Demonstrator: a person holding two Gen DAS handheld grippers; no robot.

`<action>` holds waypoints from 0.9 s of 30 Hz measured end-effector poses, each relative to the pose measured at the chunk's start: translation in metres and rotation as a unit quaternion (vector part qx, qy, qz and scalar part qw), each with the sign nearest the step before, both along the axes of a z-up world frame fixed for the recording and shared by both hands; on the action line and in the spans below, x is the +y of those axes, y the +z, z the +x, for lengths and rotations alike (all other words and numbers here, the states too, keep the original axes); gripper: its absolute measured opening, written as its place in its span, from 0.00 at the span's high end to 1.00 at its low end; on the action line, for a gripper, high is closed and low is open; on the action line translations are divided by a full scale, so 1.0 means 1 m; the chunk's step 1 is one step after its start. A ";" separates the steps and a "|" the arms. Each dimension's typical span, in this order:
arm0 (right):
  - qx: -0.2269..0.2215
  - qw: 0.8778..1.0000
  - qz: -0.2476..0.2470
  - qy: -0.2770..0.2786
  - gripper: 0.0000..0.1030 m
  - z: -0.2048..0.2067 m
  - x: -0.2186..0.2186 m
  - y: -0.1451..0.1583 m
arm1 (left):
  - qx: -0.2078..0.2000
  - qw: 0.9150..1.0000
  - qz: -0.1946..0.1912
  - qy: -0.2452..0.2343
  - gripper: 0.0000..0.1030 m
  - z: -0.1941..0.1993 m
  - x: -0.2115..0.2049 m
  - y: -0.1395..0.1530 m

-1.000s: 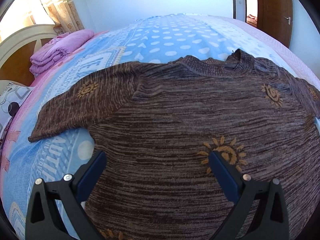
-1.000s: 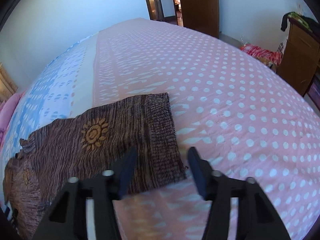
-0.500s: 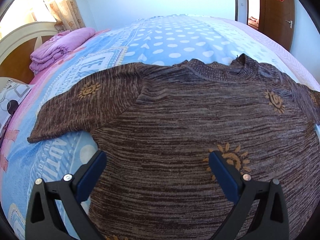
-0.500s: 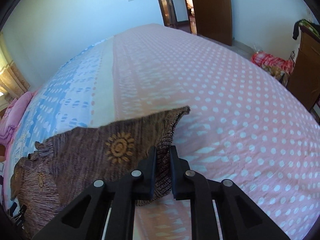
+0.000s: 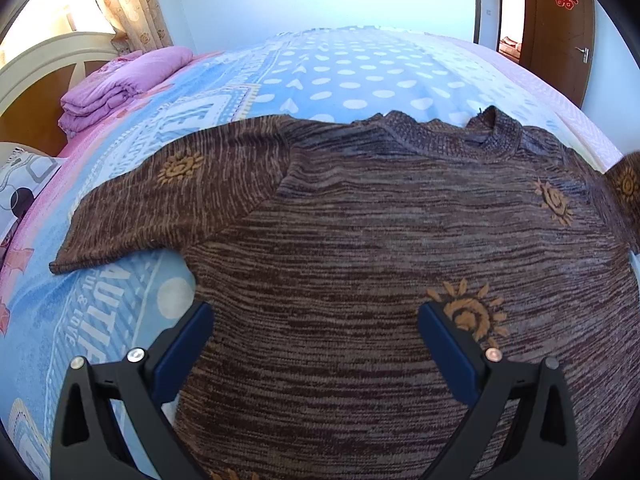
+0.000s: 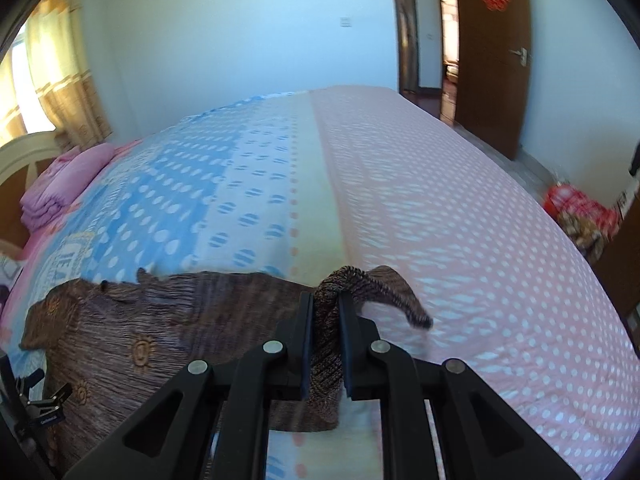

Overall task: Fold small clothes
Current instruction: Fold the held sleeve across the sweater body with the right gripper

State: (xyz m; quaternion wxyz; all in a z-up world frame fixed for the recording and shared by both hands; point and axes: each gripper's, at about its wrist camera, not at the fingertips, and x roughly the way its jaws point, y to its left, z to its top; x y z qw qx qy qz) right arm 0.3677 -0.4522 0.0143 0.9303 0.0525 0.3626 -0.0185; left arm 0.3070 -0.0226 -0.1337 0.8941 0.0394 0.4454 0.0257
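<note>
Sweater, brown knit with orange sun patterns, lies spread flat on the bed right under and ahead of the left gripper, its collar at the far side from that gripper. The left gripper hangs over the lower body of the sweater with its blue-padded jaws wide apart and nothing between them; one sun pattern sits just beside its right finger. One sleeve stretches out to the left of this gripper, flat on the blue part of the bedcover. Printed letters run along the cover just left of the gripper, reading "AUTIF" in part with smaller "ul & love" beside it; farther ahead more large letters show, too distorted to read surely. The right gripper is clamped on the other sleeve, bunched between its pads and raised off the pink dotted cover, the cuff drooping to its right. Folded purple bedding lies far ahead to the left, by the headboard. A red paper character hangs on the brown door beyond.
</note>
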 end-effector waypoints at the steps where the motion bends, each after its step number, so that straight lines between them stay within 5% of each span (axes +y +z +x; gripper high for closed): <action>1: -0.002 1.000 -0.003 0.010 0.89 0.001 0.009 0.002 | 0.002 1.000 -0.006 -0.003 0.00 0.000 0.001 0.000; 10: -0.010 0.993 -0.038 0.116 0.89 0.011 0.113 0.007 | 0.002 1.000 -0.017 -0.015 0.00 -0.003 0.000 0.009; 14: 0.012 0.986 -0.036 0.163 0.89 0.021 0.162 -0.020 | 0.017 0.998 -0.039 -0.036 0.01 -0.006 -0.002 0.015; 17: 0.060 0.974 0.016 0.217 0.87 0.031 0.191 -0.058 | 0.034 0.997 -0.052 -0.054 0.09 -0.007 -0.006 0.020; 18: 0.073 0.971 0.031 0.225 0.84 0.033 0.196 -0.068 | 0.039 0.996 -0.056 -0.060 0.09 -0.007 -0.007 0.022; 20: 0.089 0.965 0.063 0.240 0.48 0.027 0.197 -0.083 | 0.043 0.995 -0.059 -0.067 0.09 -0.008 -0.010 0.029; 21: 0.085 0.963 0.078 0.244 0.43 0.020 0.192 -0.086 | 0.041 0.995 -0.060 -0.071 0.09 -0.009 -0.012 0.033; 27: 0.060 0.971 0.090 0.213 0.41 -0.022 0.124 -0.087 | 0.033 0.989 -0.066 -0.128 0.11 -0.003 -0.061 0.058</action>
